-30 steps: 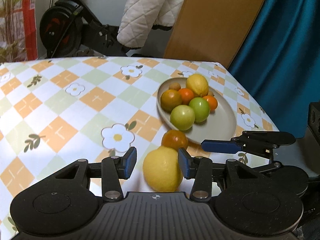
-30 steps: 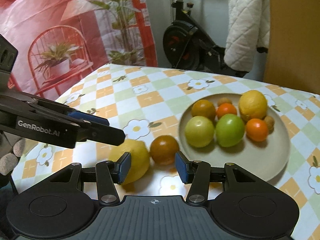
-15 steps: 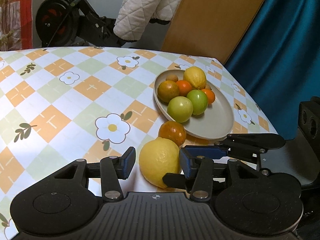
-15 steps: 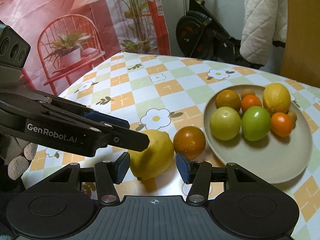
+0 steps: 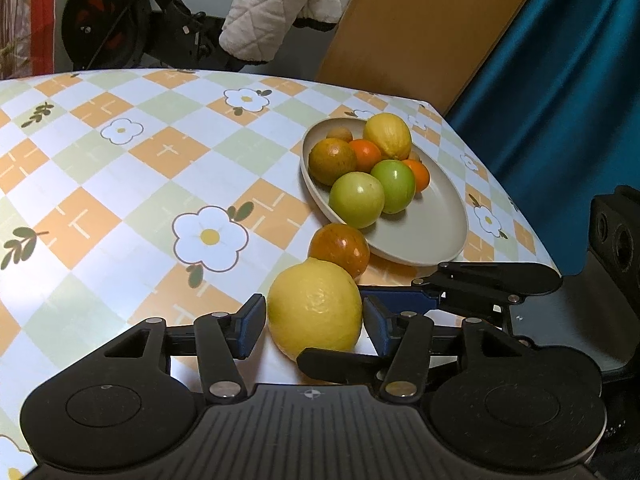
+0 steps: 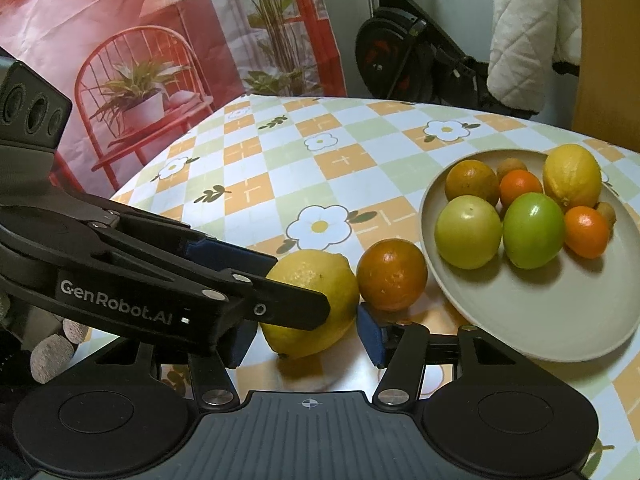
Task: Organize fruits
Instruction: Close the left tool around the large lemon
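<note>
A yellow lemon (image 5: 315,312) lies on the checked tablecloth, with a dark orange (image 5: 339,247) just beyond it. My left gripper (image 5: 314,326) is open with the lemon between its blue pads, not squeezed. My right gripper (image 6: 306,334) is also open around the same lemon (image 6: 316,292) from the other side; the orange (image 6: 391,274) sits past its right finger. The two grippers cross at the lemon. A beige plate (image 5: 432,236) holds a lemon, green fruits and several small oranges; it also shows in the right wrist view (image 6: 532,320).
The table edge runs close behind the plate, with a blue curtain (image 5: 560,80) and a wooden panel (image 5: 420,28) beyond. An exercise bike (image 6: 404,60) and a quilted white cloth (image 6: 528,32) stand past the far edge.
Both grippers have moved in on the loose lemon. It now sits between the pads of both, and the right gripper's fingers reach across under the left one.
</note>
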